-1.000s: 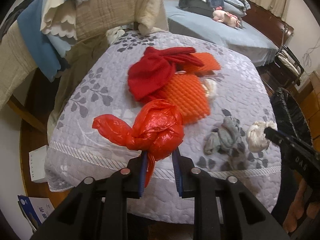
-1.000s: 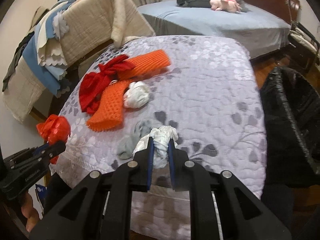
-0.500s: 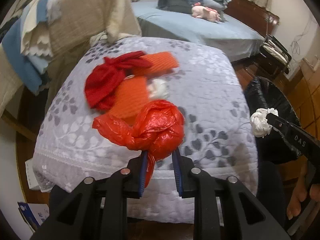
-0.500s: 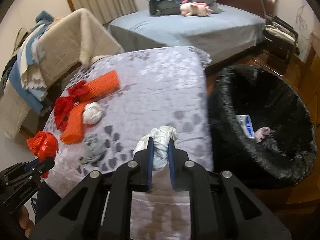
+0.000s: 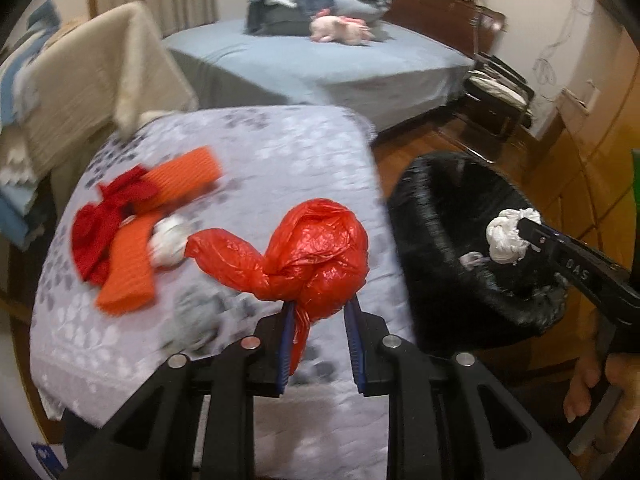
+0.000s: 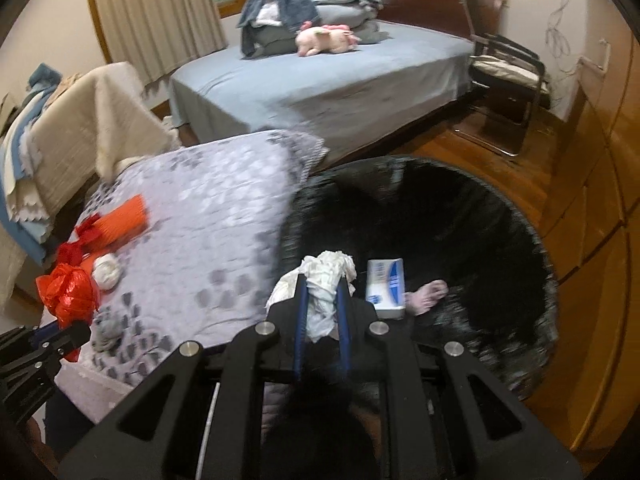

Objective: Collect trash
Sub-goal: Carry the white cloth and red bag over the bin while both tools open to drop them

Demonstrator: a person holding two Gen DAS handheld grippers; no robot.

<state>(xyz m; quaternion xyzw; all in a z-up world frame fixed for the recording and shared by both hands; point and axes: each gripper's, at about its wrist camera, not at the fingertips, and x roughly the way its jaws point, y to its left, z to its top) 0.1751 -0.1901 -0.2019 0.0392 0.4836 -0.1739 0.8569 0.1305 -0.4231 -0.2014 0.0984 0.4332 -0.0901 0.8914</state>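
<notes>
Both of your hands have swung away from the middle of the table (image 5: 248,148) toward the black-lined trash bin (image 6: 536,312), which a second ago sat only at the edge of each view. Your right claw (image 6: 322,300) is pressed together on a crumpled white tissue wad (image 6: 326,276), and in the right wrist view that wad now hangs over the bin's near rim, with the dark opening filling the picture from 12 to 4 o'clock. Inside the bin, just past the wad at 2 o'clock of it, lie a white and blue carton (image 6: 386,288) and a pale pinkish scrap (image 6: 428,298) touching its right side.

Your left claw (image 5: 318,312) is pinching a knotted red plastic bag (image 5: 316,256), held above the table's edge nearest the bin; the bin stands at 3 o'clock of the bag in the left wrist view. Part of your right hand (image 5: 600,384) shows at the lower right there.

On the quilted grey table cover remain two orange knitted pieces (image 5: 132,264), a red cloth (image 5: 104,220), a white balled item (image 5: 170,240) and a grey crumpled item (image 6: 108,326), all well apart from the bin.
</notes>
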